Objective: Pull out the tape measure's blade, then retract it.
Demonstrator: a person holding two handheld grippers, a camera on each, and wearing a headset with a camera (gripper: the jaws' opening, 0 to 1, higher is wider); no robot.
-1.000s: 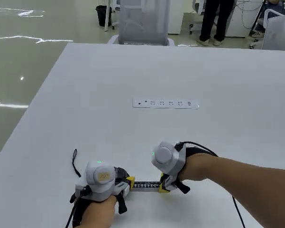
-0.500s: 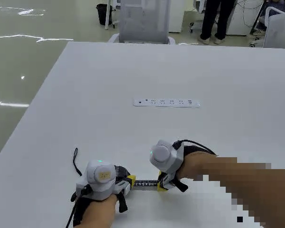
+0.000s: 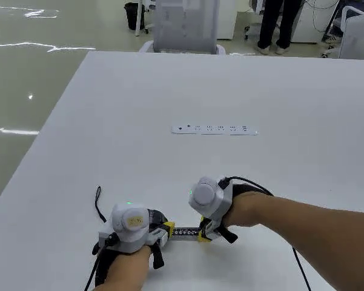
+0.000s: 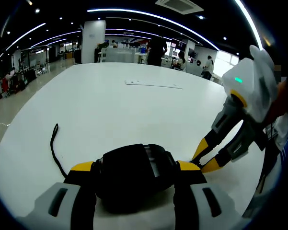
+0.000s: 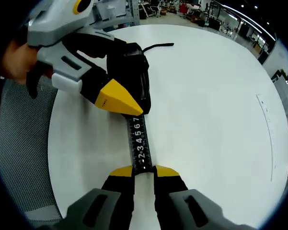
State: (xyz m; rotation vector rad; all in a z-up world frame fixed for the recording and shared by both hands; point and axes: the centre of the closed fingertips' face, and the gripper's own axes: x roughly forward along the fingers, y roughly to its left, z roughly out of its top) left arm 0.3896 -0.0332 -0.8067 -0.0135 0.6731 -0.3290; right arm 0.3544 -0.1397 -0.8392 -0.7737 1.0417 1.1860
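Tape measure case (image 3: pixel 158 220) is sitting on the white table (image 3: pixel 169 91), on the person's side of the power strip (image 3: pixel 213 129), well apart from it and a little to its left. The left gripper (image 4: pixel 134 166) is hugging the black case, with one yellow tip pressing on each side of it. A short bit of blade (image 5: pixel 140 141) is sticking out of the case, showing the numbers two to seven. The blade is lying flat on the table, and its long way is running side to side, about the same way the power strip is lying. The right gripper (image 5: pixel 144 171) is sitting on the case's right and pinching the free end of the blade between its two tips. So the case is lying to the left of the right gripper, straight along the blade. The coming move is looking like a slide along that line: apart to pull more blade out, or together to let it go back in. The left hand is nearer the case and the right hand is nearer the blade end. A thin black strap (image 3: pixel 98 203) is trailing from the case, on the side toward the power strip. Counting up, the table is holding one tape measure, one blade, one strap, one power strip and two grippers.
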